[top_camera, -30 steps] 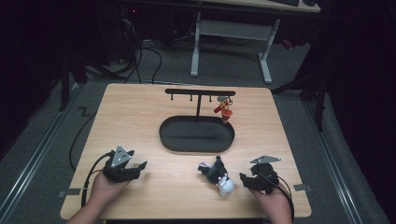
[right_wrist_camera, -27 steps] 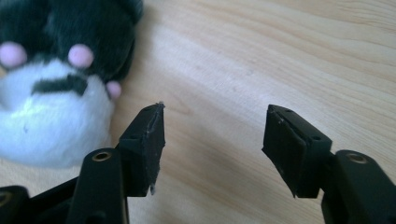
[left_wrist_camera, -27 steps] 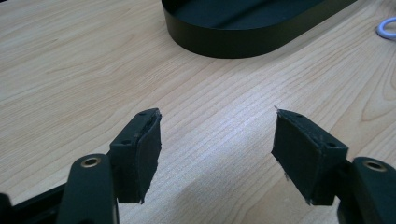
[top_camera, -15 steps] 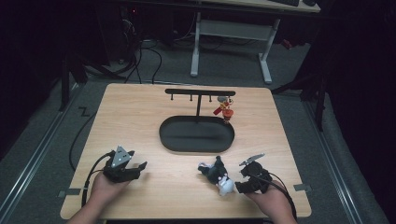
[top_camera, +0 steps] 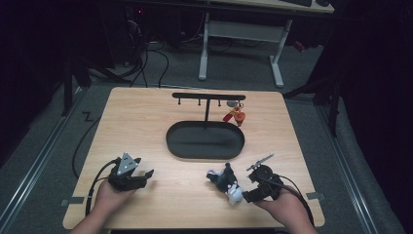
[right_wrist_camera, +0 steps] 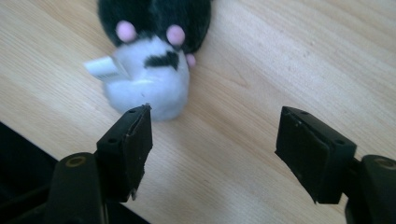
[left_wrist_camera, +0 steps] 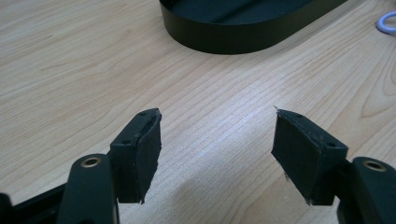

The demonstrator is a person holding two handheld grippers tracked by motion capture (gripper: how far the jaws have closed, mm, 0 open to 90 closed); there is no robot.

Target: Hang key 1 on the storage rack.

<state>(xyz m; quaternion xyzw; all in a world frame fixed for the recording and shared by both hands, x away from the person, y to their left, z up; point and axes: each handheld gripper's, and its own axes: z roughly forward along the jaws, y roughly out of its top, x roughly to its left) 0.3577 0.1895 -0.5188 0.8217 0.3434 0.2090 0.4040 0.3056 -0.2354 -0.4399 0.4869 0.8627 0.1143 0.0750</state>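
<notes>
Right gripper view: right tongs [right_wrist_camera: 215, 154] just spreading, empty, near plush toy [right_wrist_camera: 152, 56]; left tongs [left_wrist_camera: 217, 158] spread.

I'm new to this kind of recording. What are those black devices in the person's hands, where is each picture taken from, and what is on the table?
There is no robot arm: a person holds a two-jaw hand-held gripper in each hand. The high view looks down on the wooden table from above the person's side. The left hand-held gripper rests at the near left, the right hand-held gripper at the near right. The other two pictures come from cameras riding on each gripper, looking along its black jaws.

On the table stand a black oval tray with a hook rack rising from it, a red keychain hanging there, and a black-and-white plush toy just left of the right gripper.

Nothing is held. Both grippers' jaws stand open; the right one's have just been opening, with the plush ahead of them.
</notes>
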